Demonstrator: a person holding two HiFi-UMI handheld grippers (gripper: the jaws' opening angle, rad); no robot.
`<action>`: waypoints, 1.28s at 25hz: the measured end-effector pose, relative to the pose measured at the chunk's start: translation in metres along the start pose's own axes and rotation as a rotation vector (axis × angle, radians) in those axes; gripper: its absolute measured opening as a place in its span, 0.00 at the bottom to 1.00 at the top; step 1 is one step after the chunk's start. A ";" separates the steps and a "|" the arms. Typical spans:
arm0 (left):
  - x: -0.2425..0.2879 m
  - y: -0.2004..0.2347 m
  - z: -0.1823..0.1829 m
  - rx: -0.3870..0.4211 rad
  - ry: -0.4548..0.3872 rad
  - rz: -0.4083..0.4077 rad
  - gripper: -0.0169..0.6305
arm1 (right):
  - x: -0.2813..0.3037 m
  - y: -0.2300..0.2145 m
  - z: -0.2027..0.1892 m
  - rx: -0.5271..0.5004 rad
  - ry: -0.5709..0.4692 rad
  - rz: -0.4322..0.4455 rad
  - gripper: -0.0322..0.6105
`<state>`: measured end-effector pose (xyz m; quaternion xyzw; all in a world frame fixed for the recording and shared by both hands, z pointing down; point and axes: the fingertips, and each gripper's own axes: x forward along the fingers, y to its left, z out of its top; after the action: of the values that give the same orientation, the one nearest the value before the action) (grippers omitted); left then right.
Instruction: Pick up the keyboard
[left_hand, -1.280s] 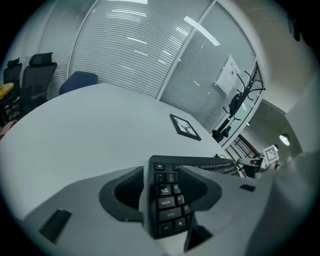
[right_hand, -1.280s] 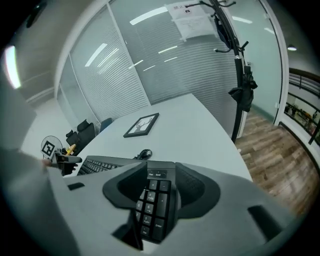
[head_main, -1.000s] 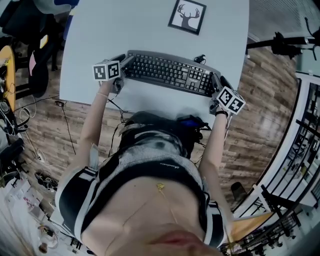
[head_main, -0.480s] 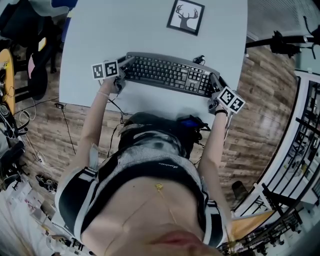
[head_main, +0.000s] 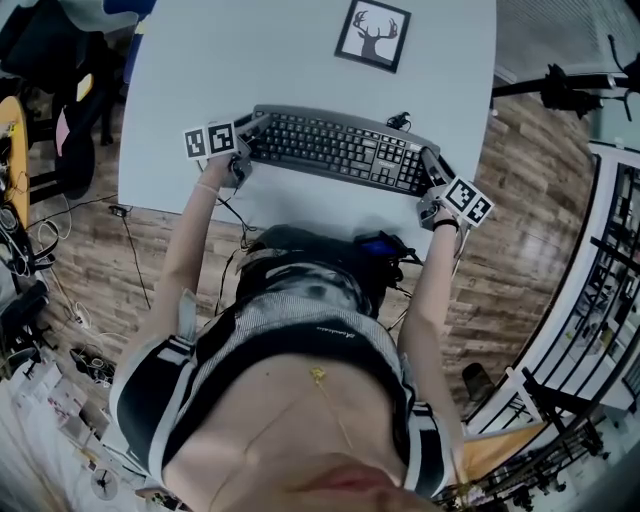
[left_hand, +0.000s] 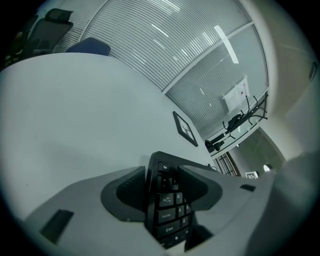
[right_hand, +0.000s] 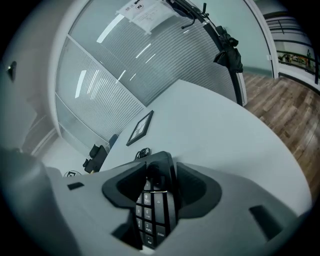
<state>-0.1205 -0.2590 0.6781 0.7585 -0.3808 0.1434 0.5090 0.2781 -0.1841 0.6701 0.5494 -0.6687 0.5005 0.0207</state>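
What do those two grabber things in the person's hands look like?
Both are chunky and made of light grey plastic. The left gripper and right gripper each carry a white cube printed with black square patterns. Up close, each has two wide grey jaws lined with dark pads. No cables show on them. The person wears a grey top with dark-banded short sleeves.

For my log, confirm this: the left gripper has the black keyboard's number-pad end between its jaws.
Not right: the left gripper has the black keyboard's Esc-key end between its jaws, not the number-pad end. The left gripper view shows the Esc key there.
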 end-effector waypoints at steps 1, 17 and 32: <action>0.001 0.000 0.000 -0.002 0.003 -0.002 0.33 | 0.000 0.000 0.000 0.003 0.002 0.000 0.34; 0.002 0.001 0.000 -0.006 0.006 0.004 0.33 | 0.001 -0.002 0.000 -0.010 -0.008 -0.010 0.35; 0.001 0.001 0.000 -0.009 0.008 0.002 0.33 | 0.000 -0.001 0.001 -0.010 -0.005 -0.008 0.35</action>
<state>-0.1200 -0.2600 0.6791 0.7554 -0.3798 0.1453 0.5137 0.2796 -0.1844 0.6703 0.5533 -0.6690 0.4957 0.0235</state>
